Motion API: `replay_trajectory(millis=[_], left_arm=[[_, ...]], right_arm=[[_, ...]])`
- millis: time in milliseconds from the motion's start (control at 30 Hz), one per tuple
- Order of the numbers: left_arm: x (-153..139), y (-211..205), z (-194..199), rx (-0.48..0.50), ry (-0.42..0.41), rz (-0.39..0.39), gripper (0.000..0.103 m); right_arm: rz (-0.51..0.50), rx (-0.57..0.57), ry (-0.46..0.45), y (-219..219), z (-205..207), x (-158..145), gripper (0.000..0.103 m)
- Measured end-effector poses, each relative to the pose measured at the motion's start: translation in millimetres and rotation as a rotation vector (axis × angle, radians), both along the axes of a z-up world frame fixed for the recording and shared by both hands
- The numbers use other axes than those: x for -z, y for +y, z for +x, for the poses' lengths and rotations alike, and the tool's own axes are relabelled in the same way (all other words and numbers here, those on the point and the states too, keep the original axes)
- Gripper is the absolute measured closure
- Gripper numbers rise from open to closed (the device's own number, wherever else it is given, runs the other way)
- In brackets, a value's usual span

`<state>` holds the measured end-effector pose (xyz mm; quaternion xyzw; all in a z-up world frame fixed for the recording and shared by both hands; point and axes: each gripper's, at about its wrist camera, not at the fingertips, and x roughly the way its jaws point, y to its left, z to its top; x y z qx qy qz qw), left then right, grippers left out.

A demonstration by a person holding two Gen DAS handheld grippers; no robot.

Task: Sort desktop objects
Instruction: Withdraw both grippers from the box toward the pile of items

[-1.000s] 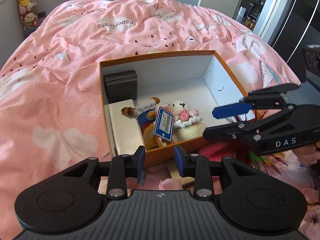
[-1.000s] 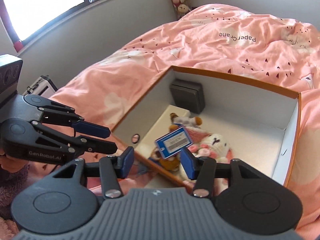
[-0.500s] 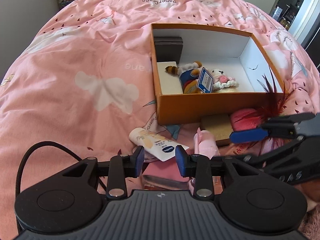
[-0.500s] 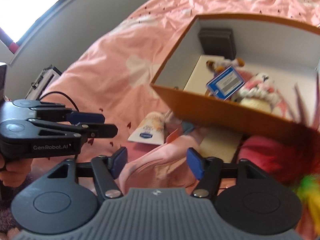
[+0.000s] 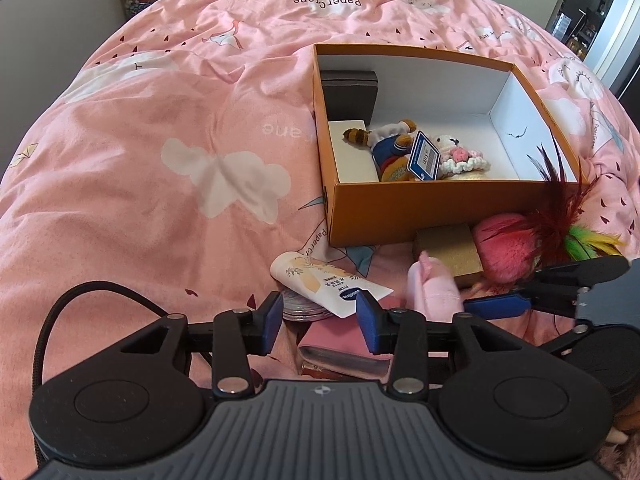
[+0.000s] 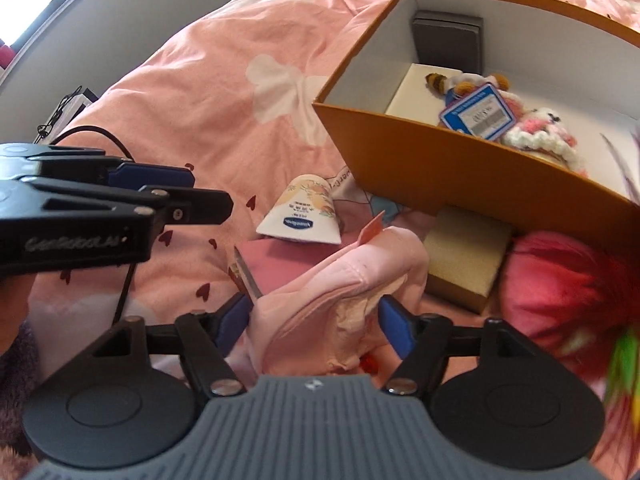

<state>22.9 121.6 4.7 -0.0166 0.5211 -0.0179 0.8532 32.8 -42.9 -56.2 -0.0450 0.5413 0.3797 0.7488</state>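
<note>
Pink cloth (image 6: 340, 300) partly hidden, feathers (image 6: 600, 320) blurred

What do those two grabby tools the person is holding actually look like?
Both tongs are matte black, with blue pads on the two fingertips, silver rivets on the linkage bars and a ribbed grey body behind two round black discs. The left tongs trail a black braided cable and carry white lettering on the side. The right tongs look alike; no cable shows.

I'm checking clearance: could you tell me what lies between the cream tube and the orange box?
Only bare pink bedding separates the cream tube from the orange box, in both views.
</note>
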Motion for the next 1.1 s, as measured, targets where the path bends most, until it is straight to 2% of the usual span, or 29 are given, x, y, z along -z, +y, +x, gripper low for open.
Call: replay_trajectory(millis=[167, 200, 267, 467, 767, 867, 933, 1000, 1100], left_arm=[[2, -4, -1, 0.016, 0.003, 0.003, 0.056], [3, -5, -1, 0.019, 0.003, 0.001, 0.056], [4, -7, -1, 0.025, 0.008, -0.012, 0.056], [10, -17, -3, 0.063, 0.018, 0.018, 0.056], [26, -59, -16, 0.29, 0.03, 0.142, 0.056], [37, -63, -17, 0.324, 0.037, 0.194, 0.055], [42, -64, -18, 0.351, 0.048, 0.221, 0.055], [44, -66, -21, 0.399, 0.049, 0.247, 0.055], [43, -69, -26, 0.477, 0.037, 0.286, 0.055]], right_arm=[[0.035, 0.074, 0.042, -32, -3, -7, 0.049], [0.046, 0.083, 0.057, -37, -3, -7, 0.058], [0.06, 0.114, 0.091, -46, -2, -7, 0.06], [0.1, 0.187, 0.198, -59, 4, 4, 0.059], [0.096, 0.164, 0.248, -37, 11, 20, 0.053], [0.079, 0.162, 0.24, -33, 12, 23, 0.05], [0.079, 0.156, 0.228, -33, 11, 22, 0.052], [0.089, 0.154, 0.205, -36, 8, 17, 0.062], [0.098, 0.153, 0.176, -44, 5, 8, 0.07]])
